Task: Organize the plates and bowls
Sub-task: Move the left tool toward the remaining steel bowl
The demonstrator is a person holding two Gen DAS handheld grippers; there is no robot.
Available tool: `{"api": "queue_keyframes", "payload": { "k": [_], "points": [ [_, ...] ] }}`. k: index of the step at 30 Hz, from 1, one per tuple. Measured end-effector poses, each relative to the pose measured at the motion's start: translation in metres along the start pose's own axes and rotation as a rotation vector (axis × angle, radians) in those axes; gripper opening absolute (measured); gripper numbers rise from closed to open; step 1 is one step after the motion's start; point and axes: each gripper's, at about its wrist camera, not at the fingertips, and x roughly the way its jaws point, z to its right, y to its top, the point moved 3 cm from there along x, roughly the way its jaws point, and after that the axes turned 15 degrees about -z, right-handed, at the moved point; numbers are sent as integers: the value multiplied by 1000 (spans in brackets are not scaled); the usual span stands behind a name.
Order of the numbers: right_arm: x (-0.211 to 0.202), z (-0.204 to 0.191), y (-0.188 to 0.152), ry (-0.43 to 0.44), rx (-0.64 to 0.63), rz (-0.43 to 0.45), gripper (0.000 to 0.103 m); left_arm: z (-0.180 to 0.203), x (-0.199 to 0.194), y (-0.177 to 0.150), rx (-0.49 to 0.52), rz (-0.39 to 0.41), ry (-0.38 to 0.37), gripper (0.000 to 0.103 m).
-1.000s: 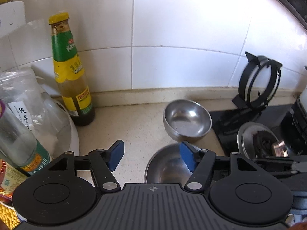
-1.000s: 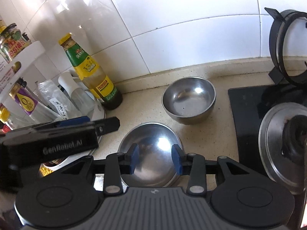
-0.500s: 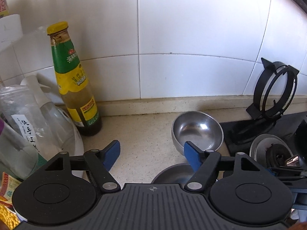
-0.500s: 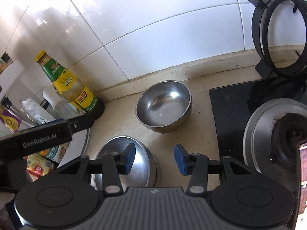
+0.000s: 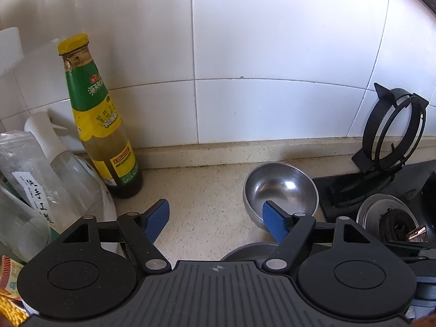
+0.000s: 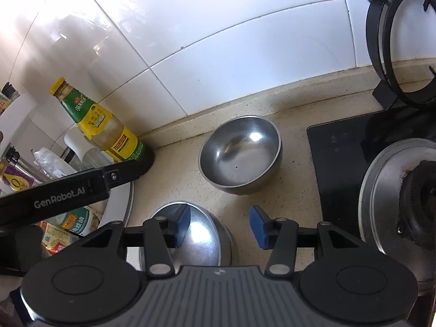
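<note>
My right gripper [image 6: 220,226] has just opened and holds nothing now, my left gripper [image 5: 215,219] is open and empty too, so the near bowl [image 6: 201,234] sits on the counter [image 6: 174,179], just before the far bowl [image 6: 239,154], not stacked yet.

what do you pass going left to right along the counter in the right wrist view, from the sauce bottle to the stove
sauce bottle → upside-down steel bowl → upright steel bowl → black stove top → burner
</note>
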Motion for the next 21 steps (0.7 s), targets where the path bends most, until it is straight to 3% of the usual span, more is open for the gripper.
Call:
{"api": "queue_keyframes", "payload": {
  "k": [21],
  "points": [
    [11,3,16,-17,6,-7,66,4,15,5,-8,-36,7,81]
  ]
}}
